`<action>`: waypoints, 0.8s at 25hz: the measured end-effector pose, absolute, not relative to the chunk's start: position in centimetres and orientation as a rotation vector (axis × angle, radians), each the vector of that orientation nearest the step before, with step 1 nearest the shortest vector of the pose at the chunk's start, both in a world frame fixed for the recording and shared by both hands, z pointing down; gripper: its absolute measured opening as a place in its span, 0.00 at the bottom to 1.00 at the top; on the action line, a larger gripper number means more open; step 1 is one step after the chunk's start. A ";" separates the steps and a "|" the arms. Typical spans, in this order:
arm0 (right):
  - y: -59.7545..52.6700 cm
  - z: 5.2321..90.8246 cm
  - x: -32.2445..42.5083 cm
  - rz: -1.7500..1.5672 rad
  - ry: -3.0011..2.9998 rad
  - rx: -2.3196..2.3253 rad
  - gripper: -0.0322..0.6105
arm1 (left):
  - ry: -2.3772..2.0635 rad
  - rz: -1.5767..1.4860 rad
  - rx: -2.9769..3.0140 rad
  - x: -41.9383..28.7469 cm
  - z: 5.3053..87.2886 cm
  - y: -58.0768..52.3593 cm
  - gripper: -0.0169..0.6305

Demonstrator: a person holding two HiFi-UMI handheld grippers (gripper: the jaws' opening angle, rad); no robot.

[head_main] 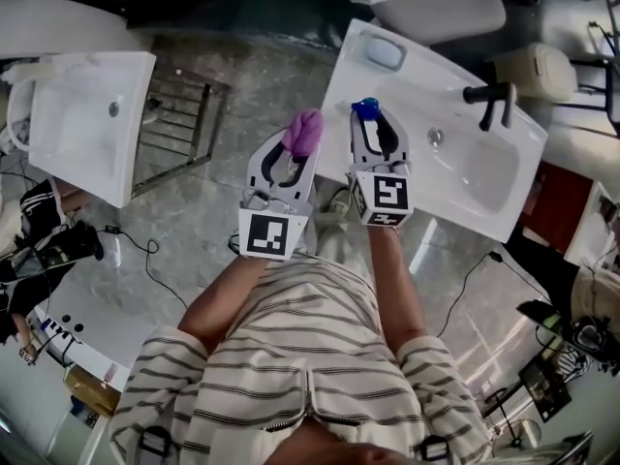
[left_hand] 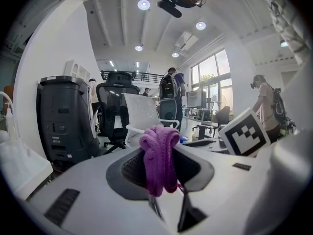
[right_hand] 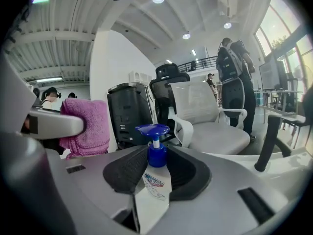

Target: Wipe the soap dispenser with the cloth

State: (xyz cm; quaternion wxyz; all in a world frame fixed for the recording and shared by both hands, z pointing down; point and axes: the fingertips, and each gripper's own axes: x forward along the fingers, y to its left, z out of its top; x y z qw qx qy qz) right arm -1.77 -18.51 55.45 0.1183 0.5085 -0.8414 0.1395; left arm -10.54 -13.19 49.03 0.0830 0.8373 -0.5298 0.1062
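Got purple knitted cloth (left_hand: 160, 155) pinched in left gripper (head_main: 298, 148) fingers (left_hand: 129, 170), white blue-pump soap dispenser (right_hand: 155, 180) clamped in right gripper (head_main: 376, 129) fingers (right_hand: 124, 173); no contact, wiping outstanding.

Shirt (head_main: 310, 356): short-sleeved and pale cream with thin dark stripes. From the head view I read a seam running down the middle of the front.
Left gripper (head_main: 296, 153): light grey moulded shell, forked toward the tip, with dark cut-outs along its length.
Right gripper (head_main: 376, 129): I see the same grey shell and forked outline.
Left marker cube (head_main: 268, 233): white faces, each printed with a black square pattern.
Right marker cube (head_main: 387, 195): same as the left cube, also at the rear of its gripper.
Left pads (left_hand: 131, 169): black ribbed lining on the inner faces.
Right pads (right_hand: 122, 169): same black ribbing.
Shell slots (right_hand: 254, 204): small dark rectangular recesses in the grey shell.
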 end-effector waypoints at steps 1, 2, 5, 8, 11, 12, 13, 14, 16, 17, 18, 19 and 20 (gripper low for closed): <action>-18.3 54.9 -1.7 0.406 -2.469 1.483 0.26 | -1.576 0.318 2.504 -10.5 48.8 -13.0 0.21; -18.1 54.3 -1.7 0.404 -2.477 1.478 0.26 | -1.568 0.322 2.512 -10.4 48.6 -12.7 0.22; -17.6 52.7 -1.3 0.396 -2.503 1.469 0.26 | -1.555 0.335 2.546 -9.9 47.9 -12.3 0.22; -17.0 51.4 -1.1 0.384 -2.521 1.456 0.26 | -1.556 0.345 2.546 -9.6 47.4 -11.8 0.22; -16.4 49.9 -0.7 0.375 -2.542 1.447 0.26 | -1.547 0.334 2.557 -8.9 46.7 -11.2 0.22; -16.1 49.3 -0.5 0.376 -2.551 1.445 0.26 | -1.544 0.337 2.564 -8.7 46.4 -11.0 0.22; -15.8 48.7 -0.3 0.377 -2.559 1.442 0.26 | -1.541 0.339 2.571 -8.4 46.1 -10.7 0.22; -15.3 48.1 -0.2 0.379 -2.567 1.438 0.26 | -1.539 0.338 2.575 -8.2 45.7 -10.3 0.22; -14.5 46.8 0.0 0.382 -2.585 1.431 0.26 | -1.537 0.332 2.582 -7.8 44.9 -9.5 0.22; -14.2 46.3 0.1 0.379 -2.594 1.427 0.26 | -1.536 0.330 2.589 -7.6 44.6 -9.2 0.22; -14.0 45.9 0.1 0.372 -2.602 1.424 0.26 | -1.534 0.329 2.596 -7.4 44.4 -9.0 0.22; -13.9 45.5 0.2 0.363 -2.609 1.421 0.26 | -1.532 0.327 2.604 -7.2 44.3 -8.9 0.22; -13.8 45.2 0.2 0.352 -2.614 1.417 0.26 | -1.529 0.324 2.610 -7.1 44.2 -8.7 0.22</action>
